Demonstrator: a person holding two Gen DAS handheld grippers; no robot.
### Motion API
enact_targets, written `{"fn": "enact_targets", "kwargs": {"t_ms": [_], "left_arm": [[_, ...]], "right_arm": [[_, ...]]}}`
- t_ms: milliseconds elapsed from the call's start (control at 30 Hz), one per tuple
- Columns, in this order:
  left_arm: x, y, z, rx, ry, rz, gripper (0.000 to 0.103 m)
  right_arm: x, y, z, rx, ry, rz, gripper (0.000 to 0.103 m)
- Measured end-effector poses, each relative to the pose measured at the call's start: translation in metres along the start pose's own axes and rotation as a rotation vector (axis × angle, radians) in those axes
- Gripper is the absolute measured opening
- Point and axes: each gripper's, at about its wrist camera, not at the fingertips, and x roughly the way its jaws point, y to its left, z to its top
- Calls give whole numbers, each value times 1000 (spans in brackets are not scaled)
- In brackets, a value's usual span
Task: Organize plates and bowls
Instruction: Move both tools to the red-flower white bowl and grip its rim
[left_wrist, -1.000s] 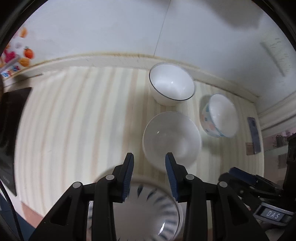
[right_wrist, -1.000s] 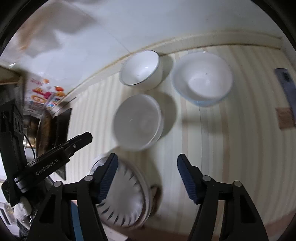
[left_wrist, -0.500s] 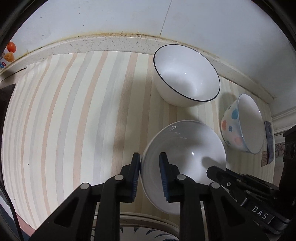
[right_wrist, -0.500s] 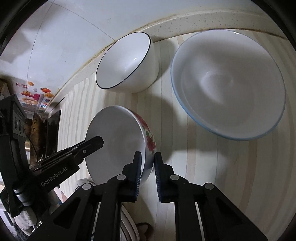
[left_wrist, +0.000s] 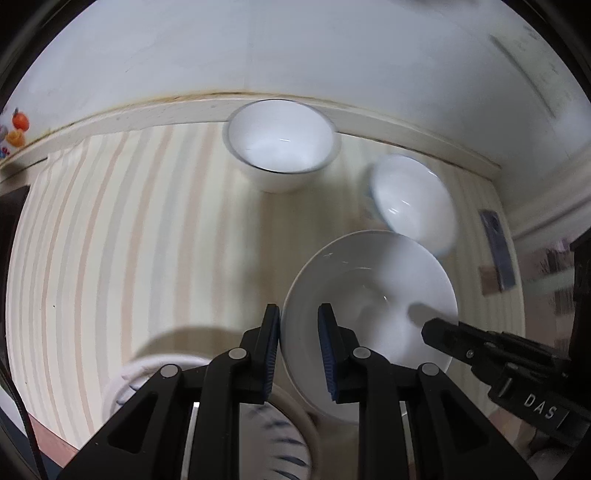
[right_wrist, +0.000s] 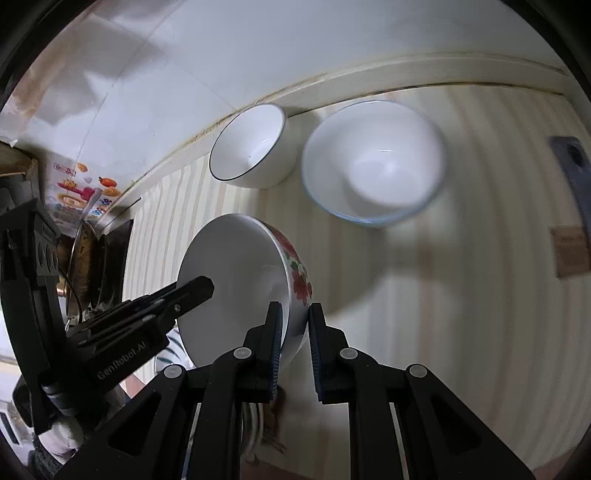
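Note:
A white bowl with red flowers on its outside (left_wrist: 369, 306) (right_wrist: 236, 280) is held off the striped counter by both grippers. My left gripper (left_wrist: 298, 343) is shut on its left rim; my right gripper (right_wrist: 294, 339) is shut on its right rim. A black-rimmed white bowl (left_wrist: 280, 142) (right_wrist: 249, 144) stands by the back wall. A blue-rimmed white bowl (left_wrist: 412, 201) (right_wrist: 373, 162) stands to its right. A stack of plates with blue streaks (left_wrist: 284, 439) lies below the held bowl at the counter's front edge.
The counter (left_wrist: 129, 240) has cream and beige stripes and ends at a white tiled wall (left_wrist: 295, 48). A dark phone (right_wrist: 572, 162) and a brown square (right_wrist: 570, 251) lie at the right. A dark stove and pan (right_wrist: 92, 266) are at the left.
Both grippers have lifted the flowered bowl off the counter and drawn it back toward the plate stack. The other two bowls have not moved.

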Motion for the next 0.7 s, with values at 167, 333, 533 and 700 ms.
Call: {"fn": "enact_targets", "kwargs": {"t_ms": [167, 333, 533, 700], "left_arm": [[0, -31, -25, 60, 20, -23, 19], [13, -54, -47, 108, 63, -35, 19], [33, -73, -71, 163, 115, -25, 19], [42, -80, -78, 192, 123, -3, 19]], "right_arm": [[-31, -22, -30, 34, -20, -28, 16], [-41, -55, -65, 95, -7, -51, 16], [-33, -85, -93, 163, 18, -54, 16], [-29, -99, -108, 195, 31, -49, 16]]}}
